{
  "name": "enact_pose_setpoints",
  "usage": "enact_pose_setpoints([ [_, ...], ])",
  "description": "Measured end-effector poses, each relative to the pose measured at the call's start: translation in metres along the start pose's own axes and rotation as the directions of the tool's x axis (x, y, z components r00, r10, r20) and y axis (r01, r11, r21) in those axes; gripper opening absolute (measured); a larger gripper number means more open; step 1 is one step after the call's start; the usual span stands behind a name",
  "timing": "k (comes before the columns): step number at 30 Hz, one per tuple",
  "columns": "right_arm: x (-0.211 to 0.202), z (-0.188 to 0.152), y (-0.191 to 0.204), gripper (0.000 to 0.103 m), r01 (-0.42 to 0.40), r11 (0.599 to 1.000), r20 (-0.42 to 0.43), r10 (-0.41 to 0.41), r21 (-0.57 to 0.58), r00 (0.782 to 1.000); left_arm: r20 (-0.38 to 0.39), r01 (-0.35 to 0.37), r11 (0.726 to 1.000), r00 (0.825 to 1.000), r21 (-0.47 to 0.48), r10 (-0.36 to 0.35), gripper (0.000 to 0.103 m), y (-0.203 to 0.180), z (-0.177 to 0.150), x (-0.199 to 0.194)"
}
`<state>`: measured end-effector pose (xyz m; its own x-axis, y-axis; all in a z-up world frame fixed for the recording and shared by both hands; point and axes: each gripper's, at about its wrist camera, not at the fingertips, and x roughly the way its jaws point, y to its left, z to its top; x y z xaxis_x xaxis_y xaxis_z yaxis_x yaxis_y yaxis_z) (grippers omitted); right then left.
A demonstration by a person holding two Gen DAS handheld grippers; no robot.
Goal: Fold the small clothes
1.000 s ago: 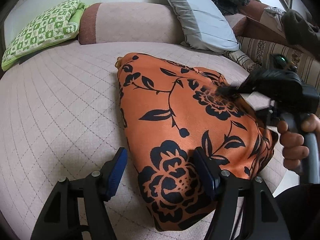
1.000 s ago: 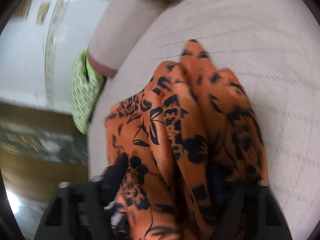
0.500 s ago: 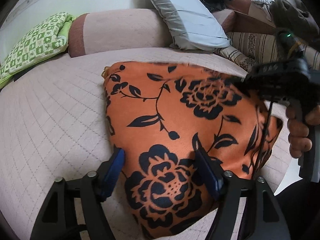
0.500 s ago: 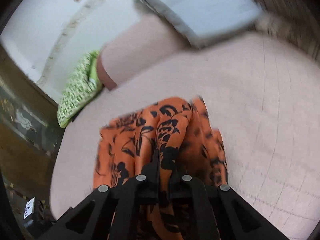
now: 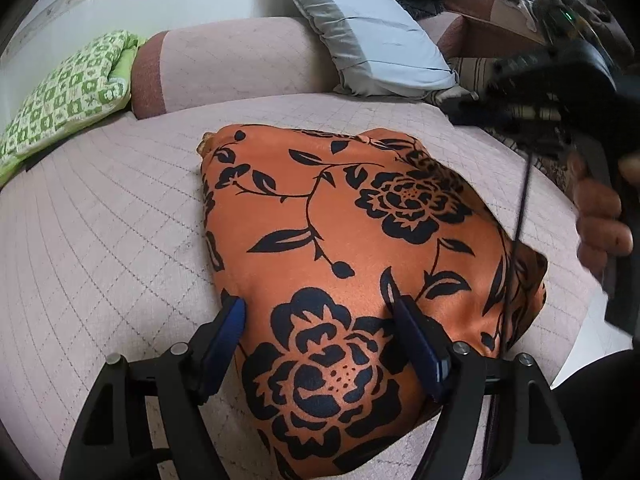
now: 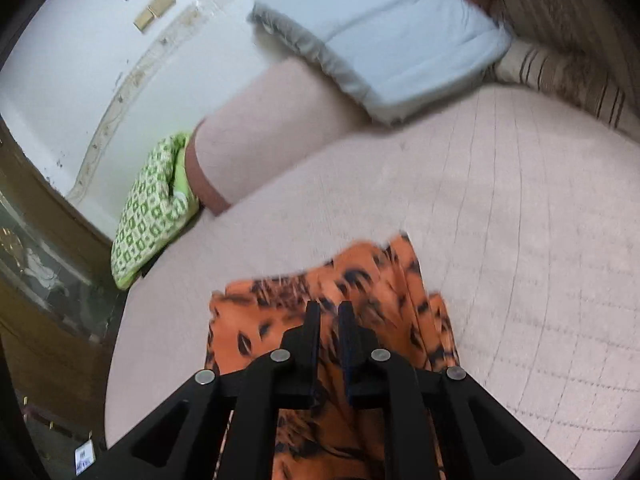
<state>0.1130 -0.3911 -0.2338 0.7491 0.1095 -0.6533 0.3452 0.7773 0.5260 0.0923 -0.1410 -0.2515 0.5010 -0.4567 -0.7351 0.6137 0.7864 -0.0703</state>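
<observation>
While the orange cloth (image 5: 344, 248) lies folded over on the bed (image 5: 104, 216), the left gripper (image 5: 320, 312) straddles it released and the right gripper (image 6: 329, 312), blurred, seems clenched on nothing, so tidying probably remains.

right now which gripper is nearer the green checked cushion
Left. The left gripper straddles the orange cloth, cushion on its side. The right gripper is raised past the cloth's opposite edge.

Black hand-held gripper (image 5: 320, 320) with blue pads (image 5: 228, 328), silver screws.
</observation>
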Motion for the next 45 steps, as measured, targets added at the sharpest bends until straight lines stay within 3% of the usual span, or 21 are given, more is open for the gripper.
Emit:
enact_pose_setpoints([
  [3,0.007,0.005,0.004,0.012,-0.058,0.998,-0.008,0.058,0.037,0.998,0.010,-0.005,1.000,1.000,0.010,0.005,0.077,-0.001,-0.002,0.000],
  [5,0.016,0.007,0.019,0.012,-0.077,0.997,-0.043,0.076,-0.011,0.996,0.013,0.000,1.000,1.000,0.000,0.000,0.078,0.001,-0.003,-0.001],
  [8,0.015,0.009,0.036,0.012,-0.039,0.996,0.013,0.040,-0.079,0.999,0.022,-0.003,1.000,1.000,0.002,0.003,0.078,0.001,-0.004,-0.001],
  [10,0.017,0.012,0.040,0.012,-0.097,0.993,0.025,0.099,-0.069,0.995,0.029,-0.003,1.000,1.000,0.010,0.003,0.080,0.001,-0.005,0.000],
  [13,0.038,0.009,0.049,0.012,-0.159,0.983,-0.079,0.153,-0.087,0.985,0.022,0.001,1.000,1.000,0.002,-0.001,0.087,0.002,-0.005,0.004],
  [16,0.075,-0.001,0.048,0.012,-0.180,0.982,-0.256,0.159,-0.062,0.953,-0.019,0.032,0.996,0.999,-0.083,-0.034,0.098,0.014,-0.005,0.014],
  [18,0.108,-0.012,0.029,0.009,-0.089,0.996,-0.385,0.086,0.010,0.919,-0.069,0.098,0.974,0.991,-0.202,-0.114,0.102,0.031,-0.006,0.024],
  [19,0.123,-0.018,0.011,0.008,-0.076,0.992,-0.433,0.110,0.096,0.895,-0.085,0.120,0.960,0.986,-0.254,-0.146,0.103,0.038,-0.007,0.029],
  [22,0.127,-0.017,-0.021,0.004,-0.151,0.938,-0.419,0.279,0.312,0.864,-0.075,0.084,0.979,0.992,-0.186,-0.099,0.103,0.029,-0.002,0.025],
  [24,0.124,-0.018,-0.028,0.004,-0.168,0.926,-0.411,0.307,0.339,0.858,-0.051,0.036,0.991,0.998,-0.128,-0.042,0.103,0.019,0.001,0.019],
  [27,0.109,-0.019,-0.029,0.009,-0.169,0.930,-0.390,0.296,0.327,0.872,-0.020,0.015,0.997,1.000,-0.078,-0.017,0.103,0.010,0.006,0.009],
  [33,0.028,-0.015,-0.041,0.011,-0.161,0.966,-0.240,0.208,0.201,0.948,0.067,-0.005,0.999,0.998,-0.034,0.008,0.103,-0.001,0.007,-0.018],
  [36,-0.004,-0.021,-0.046,0.011,-0.174,0.965,-0.207,0.215,0.198,0.955,0.024,-0.005,1.000,1.000,-0.028,0.006,0.103,-0.006,0.003,-0.017],
  [39,-0.021,-0.037,-0.048,0.011,-0.171,0.968,-0.204,0.207,0.184,0.957,-0.073,-0.035,0.999,0.997,0.003,0.035,0.103,-0.015,-0.006,-0.001],
  [41,-0.021,-0.052,-0.052,0.011,-0.130,0.975,-0.251,0.173,0.179,0.952,-0.091,-0.094,0.994,0.991,0.059,0.099,0.103,-0.023,-0.013,0.006],
  [43,-0.003,-0.075,-0.062,0.010,-0.014,0.983,-0.369,0.082,0.183,0.926,-0.085,-0.110,0.990,0.990,0.083,0.117,0.103,-0.027,-0.015,0.005],
  [45,0.000,-0.082,-0.075,0.009,-0.042,0.970,-0.348,0.126,0.239,0.929,-0.087,-0.103,0.992,0.990,0.076,0.110,0.103,-0.024,-0.014,0.005],
])
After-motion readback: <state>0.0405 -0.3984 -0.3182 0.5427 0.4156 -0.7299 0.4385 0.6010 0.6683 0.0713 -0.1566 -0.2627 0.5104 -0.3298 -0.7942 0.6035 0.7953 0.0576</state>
